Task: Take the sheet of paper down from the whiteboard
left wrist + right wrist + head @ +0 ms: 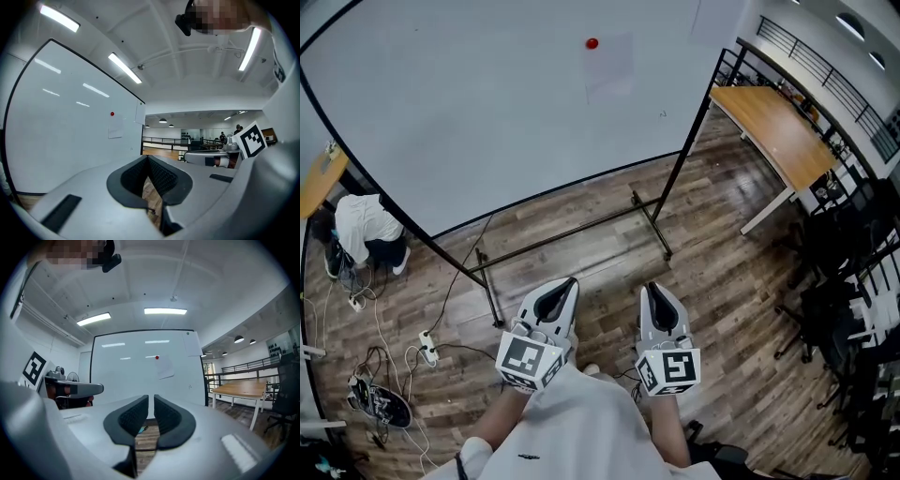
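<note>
A white sheet of paper (609, 66) hangs high on the big whiteboard (487, 112), pinned by a red magnet (592, 43) at its upper left corner. Both grippers are held low in front of me, well short of the board. My left gripper (566, 285) is shut with nothing in it, and its view shows the paper (115, 132) far off to the left. My right gripper (655, 291) points at the board, and a narrow empty gap shows between its pads (136, 414). The paper (165, 367) and magnet (157, 357) lie straight ahead of it.
The whiteboard stands on a black metal frame with floor feet (652, 225). A second sheet (717, 19) sits at the board's upper right corner. A wooden table (778, 131) and black chairs (853, 281) fill the right. Cables and a power strip (427, 347) lie on the floor at left.
</note>
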{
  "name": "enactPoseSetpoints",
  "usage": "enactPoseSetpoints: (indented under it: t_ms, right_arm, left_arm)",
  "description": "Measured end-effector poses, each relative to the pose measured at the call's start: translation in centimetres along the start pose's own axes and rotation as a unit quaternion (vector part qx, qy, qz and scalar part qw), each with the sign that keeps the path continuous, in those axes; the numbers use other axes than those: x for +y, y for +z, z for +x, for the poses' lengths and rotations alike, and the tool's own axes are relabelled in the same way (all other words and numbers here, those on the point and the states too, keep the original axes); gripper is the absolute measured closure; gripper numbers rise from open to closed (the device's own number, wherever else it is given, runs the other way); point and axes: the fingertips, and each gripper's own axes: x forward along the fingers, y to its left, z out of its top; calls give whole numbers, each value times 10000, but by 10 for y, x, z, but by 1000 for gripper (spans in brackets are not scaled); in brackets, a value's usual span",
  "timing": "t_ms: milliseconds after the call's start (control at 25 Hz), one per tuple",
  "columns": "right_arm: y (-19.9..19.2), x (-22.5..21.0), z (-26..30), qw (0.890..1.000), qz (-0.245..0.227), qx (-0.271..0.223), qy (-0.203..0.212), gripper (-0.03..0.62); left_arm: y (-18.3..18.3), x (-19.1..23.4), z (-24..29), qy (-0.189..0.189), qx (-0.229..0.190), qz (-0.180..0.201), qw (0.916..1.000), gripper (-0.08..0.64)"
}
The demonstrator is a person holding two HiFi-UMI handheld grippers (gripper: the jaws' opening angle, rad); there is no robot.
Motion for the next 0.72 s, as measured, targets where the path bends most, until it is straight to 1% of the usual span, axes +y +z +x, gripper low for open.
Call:
enactPoseSetpoints:
  t_ms: [200,400,720]
  right_arm:
    - [-2,-15,38,9999,-45,6,89,560]
    - [-6,-40,94,9999,-19,88,119,560]
    - [19,-86,214,10000,-32,26,-14,560]
  left_arm:
    - [0,20,34,38,-55,10,10000,554]
    - [0,56,86,104,-71,-74,9999,554]
    - [36,129,195,-83,-113,1,9999,554]
